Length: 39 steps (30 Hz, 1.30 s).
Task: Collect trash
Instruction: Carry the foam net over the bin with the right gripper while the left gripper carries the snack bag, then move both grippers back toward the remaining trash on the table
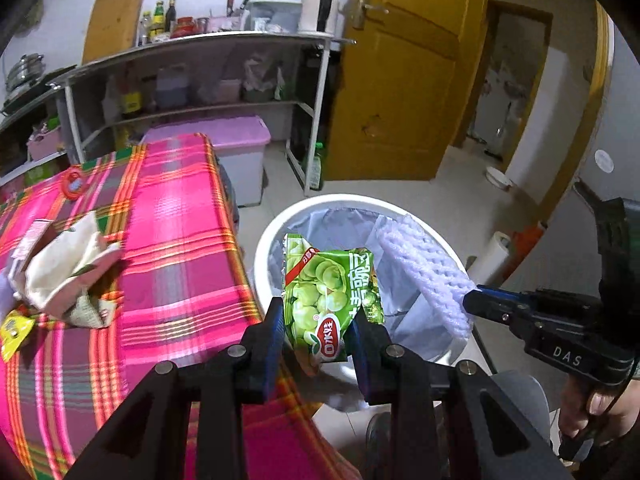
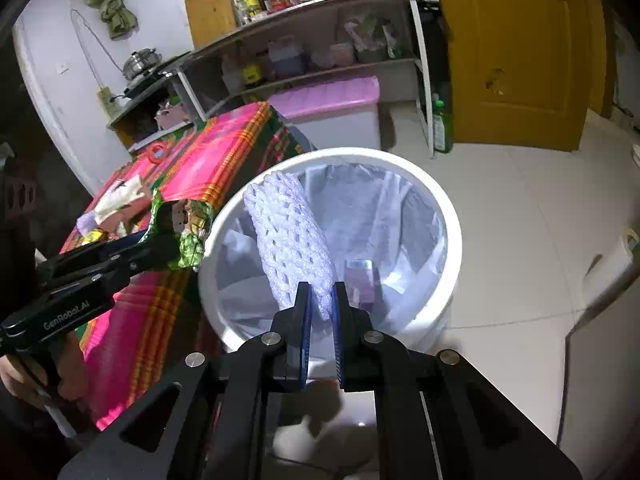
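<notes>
At frame centre, the left gripper (image 1: 318,320) clamps a green snack wrapper (image 1: 330,300) above the white trash bin (image 1: 264,248), while the right gripper (image 2: 320,304) pinches a white foam fruit net (image 2: 292,240) over the bin's liner; more crumpled wrappers (image 1: 68,272) lie on the pink plaid tablecloth (image 1: 172,240) at left.

Bin (image 2: 448,216) just right of table (image 2: 224,160).

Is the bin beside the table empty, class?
No: in the right wrist view the white bin has a clear liner, and a dark reddish packet already lies at its bottom.
</notes>
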Each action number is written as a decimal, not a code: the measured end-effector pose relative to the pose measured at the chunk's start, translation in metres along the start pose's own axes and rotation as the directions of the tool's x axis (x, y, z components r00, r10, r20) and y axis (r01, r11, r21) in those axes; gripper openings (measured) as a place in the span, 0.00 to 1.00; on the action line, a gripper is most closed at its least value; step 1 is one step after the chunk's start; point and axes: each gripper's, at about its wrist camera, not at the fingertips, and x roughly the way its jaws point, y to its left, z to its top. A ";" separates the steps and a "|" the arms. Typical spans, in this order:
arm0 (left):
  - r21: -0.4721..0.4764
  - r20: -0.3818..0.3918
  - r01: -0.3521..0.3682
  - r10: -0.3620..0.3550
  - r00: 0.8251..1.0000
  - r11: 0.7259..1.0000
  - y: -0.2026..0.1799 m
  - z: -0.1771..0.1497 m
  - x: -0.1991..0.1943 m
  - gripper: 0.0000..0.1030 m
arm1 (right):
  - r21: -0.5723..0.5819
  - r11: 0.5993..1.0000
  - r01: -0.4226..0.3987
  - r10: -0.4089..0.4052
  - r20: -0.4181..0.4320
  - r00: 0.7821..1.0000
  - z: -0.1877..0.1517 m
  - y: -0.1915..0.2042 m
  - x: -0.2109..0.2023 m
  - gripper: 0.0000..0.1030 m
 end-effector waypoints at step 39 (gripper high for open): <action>-0.057 0.042 -0.005 0.007 0.999 0.998 0.011 -0.012 -0.031 0.44 | -0.066 0.998 -0.024 0.027 0.047 0.999 -0.002 0.038 -0.031 0.32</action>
